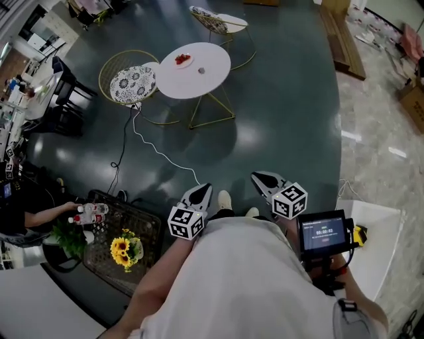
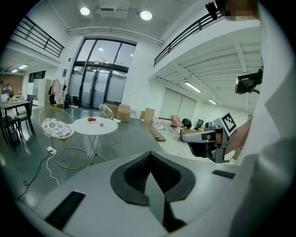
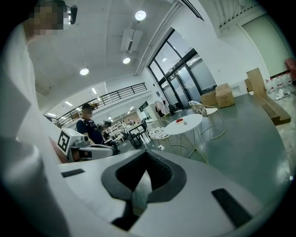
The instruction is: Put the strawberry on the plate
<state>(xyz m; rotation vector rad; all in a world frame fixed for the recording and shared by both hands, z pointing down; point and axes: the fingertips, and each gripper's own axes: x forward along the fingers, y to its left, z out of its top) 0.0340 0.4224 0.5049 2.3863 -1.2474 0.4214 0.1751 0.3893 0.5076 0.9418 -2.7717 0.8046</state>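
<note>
Far ahead stands a round white table (image 1: 199, 73). On it a small plate (image 1: 183, 60) carries red strawberries. A single small reddish strawberry (image 1: 201, 69) lies on the tabletop just right of the plate. The same table (image 2: 95, 127), plate (image 2: 91, 120) and loose strawberry (image 2: 101, 124) show small in the left gripper view. The right gripper view has the table (image 3: 187, 125) and plate (image 3: 179, 121) too. My left gripper (image 1: 199, 193) and right gripper (image 1: 264, 178) are held close to the person's body, both shut and empty, several steps from the table.
A gold wire chair with a patterned cushion (image 1: 131, 85) stands left of the table, another chair (image 1: 213, 20) behind it. A white cable (image 1: 159, 153) runs across the dark floor. At near left is a black mesh table (image 1: 147, 222) with sunflowers (image 1: 124, 250) and bottles (image 1: 89, 213).
</note>
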